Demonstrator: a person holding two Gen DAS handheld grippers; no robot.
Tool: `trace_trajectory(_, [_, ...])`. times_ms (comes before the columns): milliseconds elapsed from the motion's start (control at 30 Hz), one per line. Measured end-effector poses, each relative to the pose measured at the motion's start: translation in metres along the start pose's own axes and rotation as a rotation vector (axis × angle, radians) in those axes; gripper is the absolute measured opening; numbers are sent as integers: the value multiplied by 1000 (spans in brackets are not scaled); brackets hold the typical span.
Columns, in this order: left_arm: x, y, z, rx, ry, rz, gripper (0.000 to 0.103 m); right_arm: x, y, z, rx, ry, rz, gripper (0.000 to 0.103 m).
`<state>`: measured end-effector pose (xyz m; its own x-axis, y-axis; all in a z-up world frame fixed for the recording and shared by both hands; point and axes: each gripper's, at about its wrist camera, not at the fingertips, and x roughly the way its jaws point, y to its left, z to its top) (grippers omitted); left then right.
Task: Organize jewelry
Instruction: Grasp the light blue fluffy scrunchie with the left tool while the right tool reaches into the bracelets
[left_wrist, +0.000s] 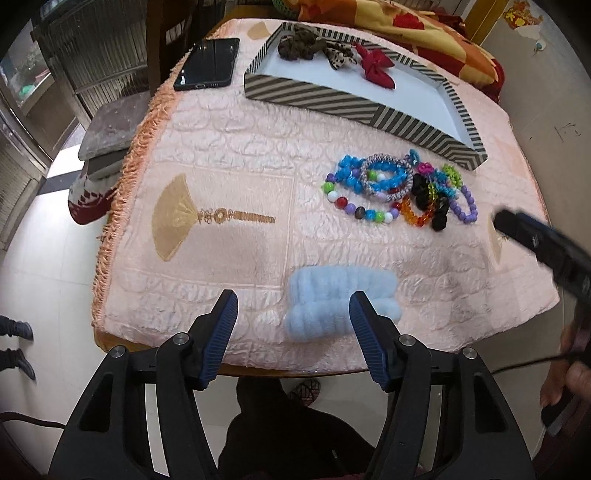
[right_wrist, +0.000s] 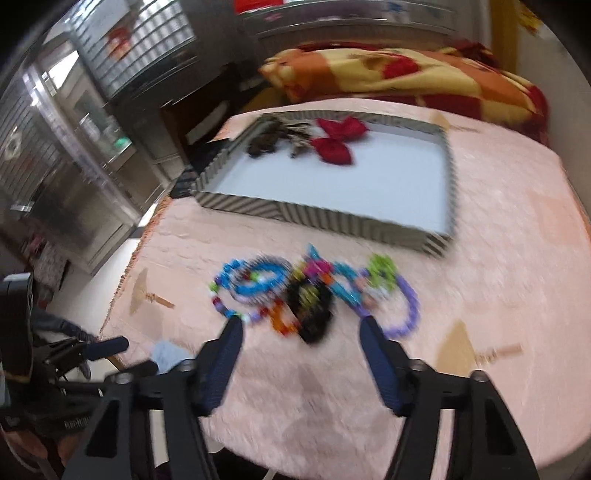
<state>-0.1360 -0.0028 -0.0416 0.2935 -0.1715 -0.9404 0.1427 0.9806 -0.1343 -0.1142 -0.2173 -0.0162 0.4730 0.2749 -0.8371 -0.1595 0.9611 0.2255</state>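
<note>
My left gripper (left_wrist: 293, 310) is open above the near table edge. A fluffy light-blue hair band (left_wrist: 340, 299) lies on the pink cloth, partly between its fingertips and under the right one; nothing presses it. A pile of bead bracelets (left_wrist: 399, 188) and dark scrunchies lies further in, in front of the striped tray (left_wrist: 365, 107). The tray holds a brown scrunchie (left_wrist: 295, 46) and a red bow (left_wrist: 376, 64). In the blurred right wrist view my right gripper (right_wrist: 301, 328) stands open just short of the pile (right_wrist: 258, 284), with a black scrunchie (right_wrist: 314, 321) in line between its fingertips, untouched.
A black phone (left_wrist: 208, 64) lies left of the tray. A red and yellow blanket (right_wrist: 406, 74) is bunched behind the table. The cloth's fringed edge (left_wrist: 122, 206) drops to the floor on the left. A person's legs show below the near edge.
</note>
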Motion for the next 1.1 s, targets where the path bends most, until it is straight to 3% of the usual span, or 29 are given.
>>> trace_trajectory(233, [10,2,-1,5,33,-19,64,51,18,35,-144,66,20,44])
trace_trajectory(467, [18,4,2,10,57,-45,66,88,12,45,-186,163,23,34])
trace_trajectory(500, [19,5,3,11,61,-50,66,91,12,46,-188,169,26,34])
trace_trajectory(633, [22,5,5,16,64,-54,66,96,12,44,-187,190,48,14])
trace_trajectory(867, [27,7,6,3,78,-81,64,70,11,44,-134,137,98,9])
trace_trajectory(933, [23,8,6,10,72,-105,42,60,12,43,-125,112,101,8])
trace_trajectory(1000, [23,6,6,22,80,-132,30,55,11,43,-111,100,109,8])
trace_trajectory(1100, [19,2,5,54,69,-127,24,48,7,43,-78,76,117,8])
